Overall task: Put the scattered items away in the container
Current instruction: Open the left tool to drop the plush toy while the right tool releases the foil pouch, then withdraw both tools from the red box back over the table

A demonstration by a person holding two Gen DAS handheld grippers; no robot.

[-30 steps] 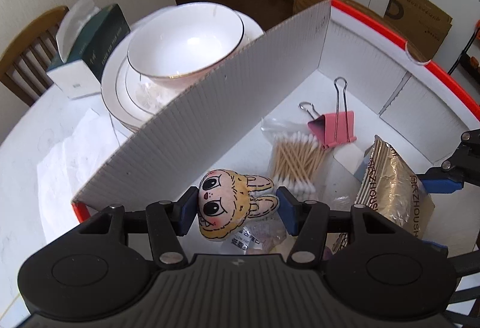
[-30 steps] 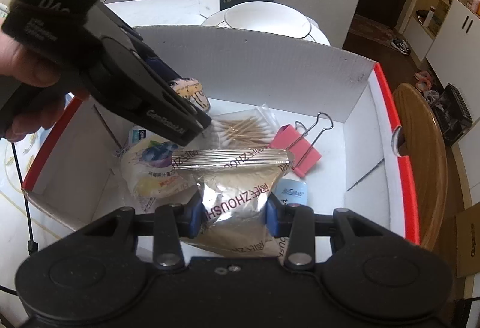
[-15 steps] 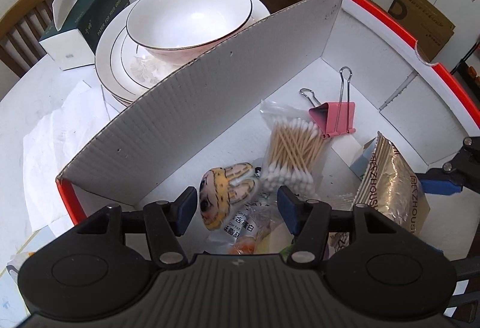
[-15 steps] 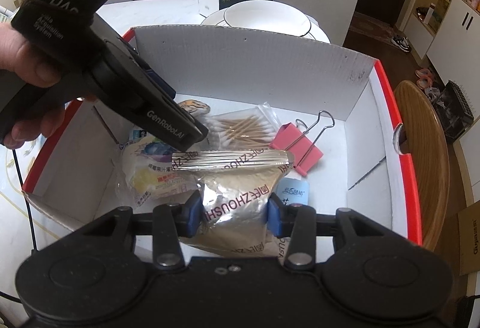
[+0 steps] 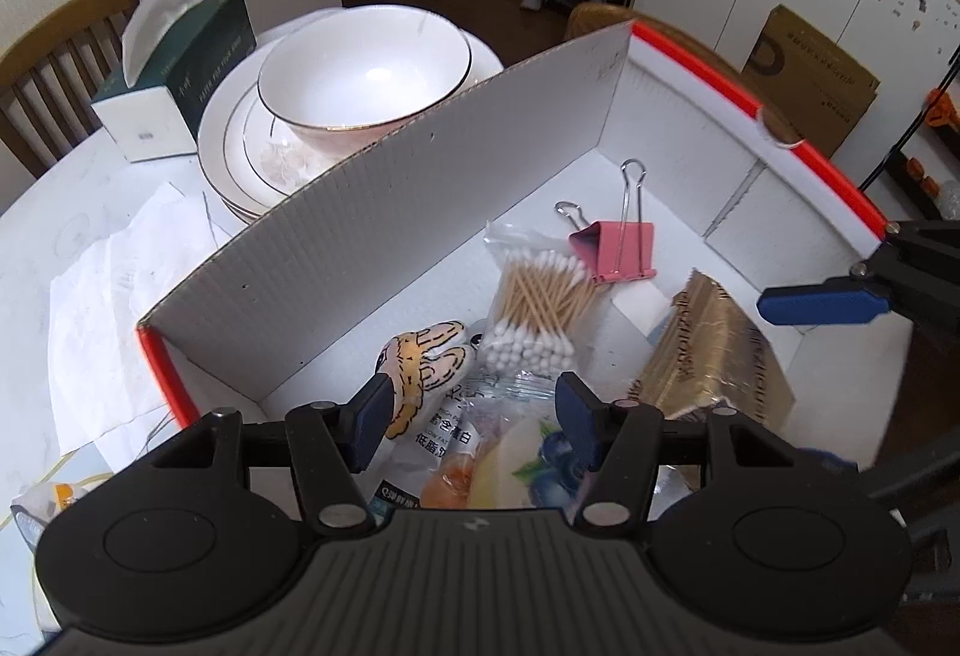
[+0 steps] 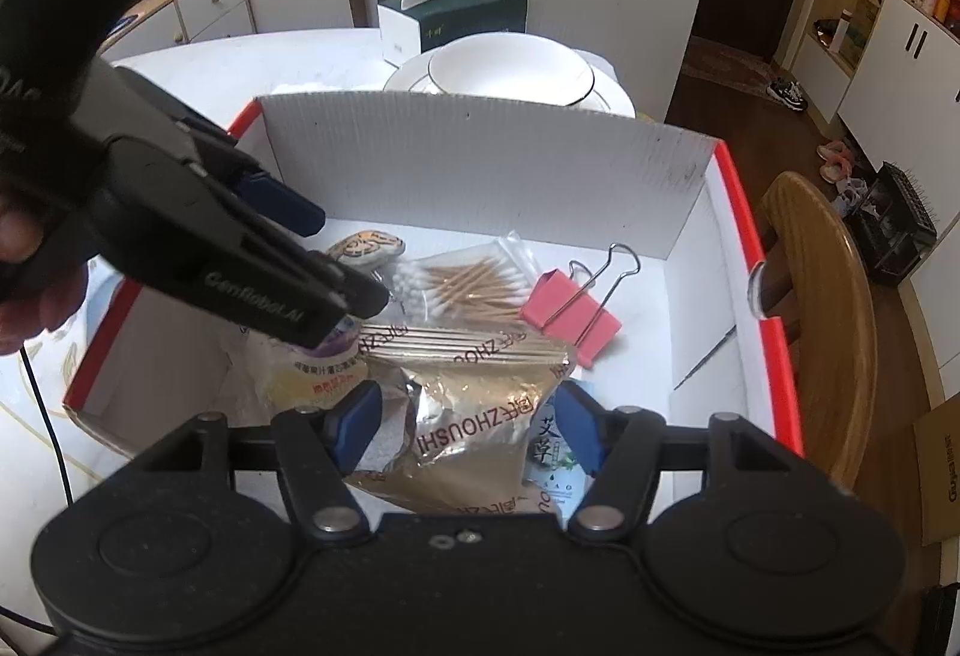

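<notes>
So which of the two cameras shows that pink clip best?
The left wrist view: the pink clip lies unobstructed in the box, with both wire handles showing. The right wrist view shows it too, but a gold packet hides its near corner.

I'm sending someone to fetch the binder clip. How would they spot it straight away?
Look inside the white cardboard box with the red rim on the table. On its floor, beside the bag of cotton swabs, lies the binder clip. It is the only pink thing there, with two silver wire handles.

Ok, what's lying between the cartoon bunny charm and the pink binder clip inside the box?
The clear bag of wooden cotton swabs, flat on the box floor, between charm and clip; both views show it.
</notes>
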